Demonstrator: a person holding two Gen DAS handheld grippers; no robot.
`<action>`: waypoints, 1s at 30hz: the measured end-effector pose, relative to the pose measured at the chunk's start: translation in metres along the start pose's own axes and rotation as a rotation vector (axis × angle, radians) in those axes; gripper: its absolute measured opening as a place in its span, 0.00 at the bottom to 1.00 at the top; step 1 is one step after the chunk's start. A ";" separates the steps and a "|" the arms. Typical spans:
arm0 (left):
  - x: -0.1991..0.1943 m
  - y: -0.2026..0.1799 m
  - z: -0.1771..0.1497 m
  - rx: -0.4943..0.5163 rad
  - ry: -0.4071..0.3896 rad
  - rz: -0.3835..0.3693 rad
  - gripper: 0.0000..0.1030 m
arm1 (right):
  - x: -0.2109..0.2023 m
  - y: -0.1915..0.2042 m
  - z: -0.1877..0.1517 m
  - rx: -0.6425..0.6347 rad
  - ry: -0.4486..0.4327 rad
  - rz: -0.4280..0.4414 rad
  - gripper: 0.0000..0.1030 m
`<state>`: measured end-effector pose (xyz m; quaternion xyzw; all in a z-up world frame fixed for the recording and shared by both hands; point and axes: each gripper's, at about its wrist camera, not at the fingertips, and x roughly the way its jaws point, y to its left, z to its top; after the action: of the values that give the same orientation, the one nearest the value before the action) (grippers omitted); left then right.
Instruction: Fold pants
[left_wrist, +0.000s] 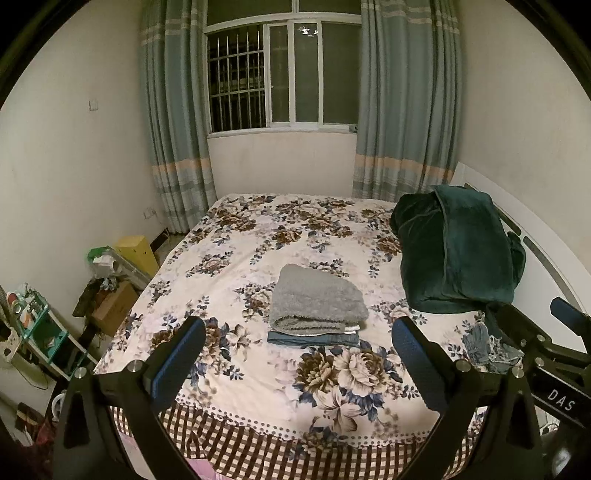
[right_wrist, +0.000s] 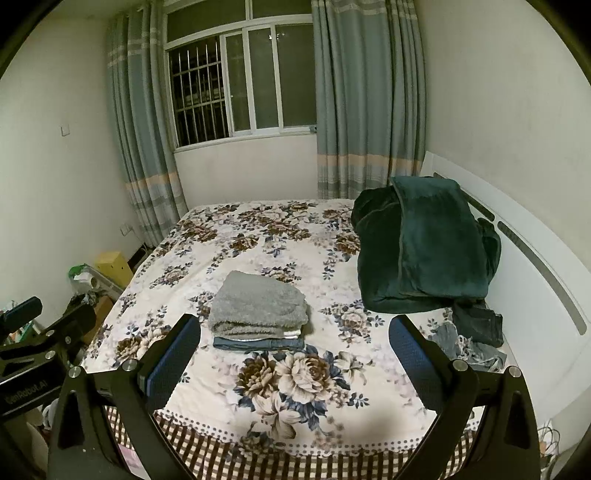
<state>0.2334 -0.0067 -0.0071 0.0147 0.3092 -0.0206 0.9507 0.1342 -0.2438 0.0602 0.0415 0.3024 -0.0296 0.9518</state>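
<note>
Now both claws hang wide apart and empty above the bed's (left_wrist: 258, 384) near edge, left gripper (left_wrist: 299, 365) and right gripper (right_wrist: 295, 362); unfolded denim pants (right_wrist: 476, 336) lie crumpled under the green blanket (right_wrist: 424, 243), so a careless tug risks dragging it down, or toppling the folded stack (right_wrist: 258, 314) nearby

Under the grey folded garment (left_wrist: 317, 299) only thin edges of folded jeans (left_wrist: 313, 338) show, and beside the green blanket (left_wrist: 458, 251) crumpled denim (right_wrist: 476, 325) lies partly hidden.

You've got a bed (left_wrist: 236, 373) w/ floral sheet: folded stack (left_wrist: 316, 306) mid-bed, green blanket (left_wrist: 458, 251) by the headboard side, loose jeans (right_wrist: 476, 332) just beside it.
</note>
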 end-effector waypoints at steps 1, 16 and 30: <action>-0.001 0.000 0.000 -0.002 -0.001 0.001 1.00 | -0.001 0.000 -0.001 0.001 0.000 -0.002 1.00; -0.005 0.003 0.001 -0.002 -0.012 0.004 1.00 | 0.003 0.003 0.004 -0.001 0.006 0.011 1.00; -0.010 0.003 0.002 -0.011 -0.014 0.013 1.00 | 0.003 -0.001 0.010 0.009 0.008 -0.001 1.00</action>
<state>0.2271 -0.0036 0.0006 0.0115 0.3024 -0.0130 0.9530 0.1423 -0.2461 0.0667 0.0455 0.3059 -0.0313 0.9505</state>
